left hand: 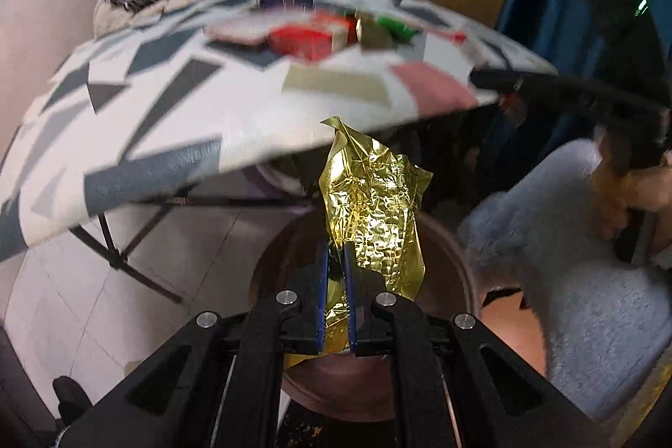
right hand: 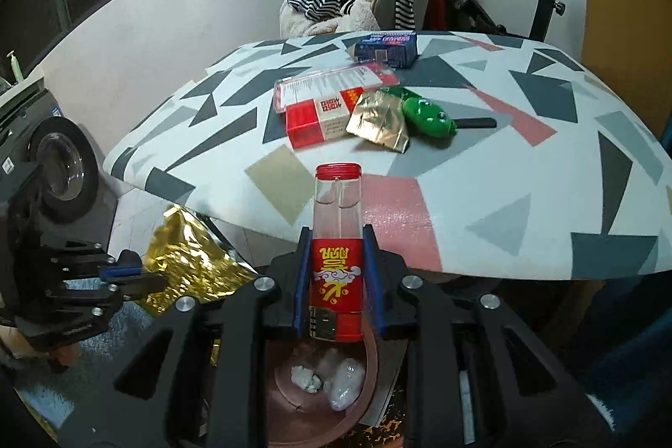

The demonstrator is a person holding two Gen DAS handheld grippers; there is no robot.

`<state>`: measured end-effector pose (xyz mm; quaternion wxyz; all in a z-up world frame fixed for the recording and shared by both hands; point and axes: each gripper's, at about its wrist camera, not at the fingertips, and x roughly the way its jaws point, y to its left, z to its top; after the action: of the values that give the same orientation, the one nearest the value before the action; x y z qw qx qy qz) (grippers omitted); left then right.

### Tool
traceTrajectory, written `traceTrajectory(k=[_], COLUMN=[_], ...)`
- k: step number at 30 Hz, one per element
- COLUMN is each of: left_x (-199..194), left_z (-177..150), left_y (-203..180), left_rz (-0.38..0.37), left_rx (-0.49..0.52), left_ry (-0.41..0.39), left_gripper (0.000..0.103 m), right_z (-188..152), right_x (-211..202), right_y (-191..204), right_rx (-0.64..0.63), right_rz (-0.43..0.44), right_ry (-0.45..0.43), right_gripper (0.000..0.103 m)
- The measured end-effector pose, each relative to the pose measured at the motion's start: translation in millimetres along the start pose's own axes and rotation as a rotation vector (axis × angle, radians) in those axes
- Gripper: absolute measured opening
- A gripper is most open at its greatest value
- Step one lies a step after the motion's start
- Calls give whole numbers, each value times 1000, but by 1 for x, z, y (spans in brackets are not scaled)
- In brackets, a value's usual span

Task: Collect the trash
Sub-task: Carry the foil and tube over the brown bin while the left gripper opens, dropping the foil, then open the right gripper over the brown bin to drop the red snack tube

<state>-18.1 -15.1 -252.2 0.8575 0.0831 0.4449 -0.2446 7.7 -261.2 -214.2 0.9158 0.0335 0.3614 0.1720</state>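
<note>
The left gripper [left hand: 336,297] is clamped on a crumpled gold wrapper [left hand: 374,204], which sticks up past its fingertips above a brown bin [left hand: 453,255]; the right gripper [right hand: 336,280] grips a red-capped clear tube [right hand: 338,238] between its fingers, over the bin's crumpled scraps [right hand: 327,378]; beyond, a patterned table [right hand: 525,196].

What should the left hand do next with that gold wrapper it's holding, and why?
Probably open the left tool and let the gold foil wrapper drop. It is pinched between the pads, and the brown bin sits right below and behind it. The right-wrist view shows crumpled scraps already lying in that bin, so it looks like where the trash goes.
</note>
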Motion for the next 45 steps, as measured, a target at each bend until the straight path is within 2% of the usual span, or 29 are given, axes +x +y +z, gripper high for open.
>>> traceTrajectory(k=[4, 18, 19, 21, 22, 23, 25, 32, 34, 38, 45], left_x=[21, 26, 25, 20, 15, 12, 3, -37, -46, -55, -60], left_z=[-7, -8, -8, -7, -6, -5, -3, 2, 2, 2, -3], left_y=[5, 1, 1, 2, 5, 6, 11, 31, 37, 52, 74], left_rz=[-52, -101, -96, -95, -96, -93, -82, 35, 83, 170, 223], left_rx=[-43, -42, -41, -49, -62, -71, -94, -188, -216, -275, -352], left_ry=[71, 81, 74, 51, 23, 4, -44, -239, -278, -309, -311], left_gripper=[8, 11, 14, 27, 40, 47, 52, 87, 92, 94, 95], right_z=[-4, -9, -10, -11, -13, -14, -16, -30, -36, -48, -64], right_x=[6, 17, 18, 20, 22, 24, 27, 53, 65, 83, 104], right_y=[4, 21, 23, 26, 29, 30, 34, 53, 60, 71, 92], right_rx=[-26, -89, -97, -107, -115, -122, -133, -194, -216, -247, -302], right_rz=[6, 29, 31, 35, 37, 39, 43, 73, 84, 107, 137], right_ry=[13, 43, 47, 54, 64, 72, 86, 194, 240, 324, 415], right_gripper=[26, 26, 26, 26, 26, 26, 26, 26, 26, 26, 26])
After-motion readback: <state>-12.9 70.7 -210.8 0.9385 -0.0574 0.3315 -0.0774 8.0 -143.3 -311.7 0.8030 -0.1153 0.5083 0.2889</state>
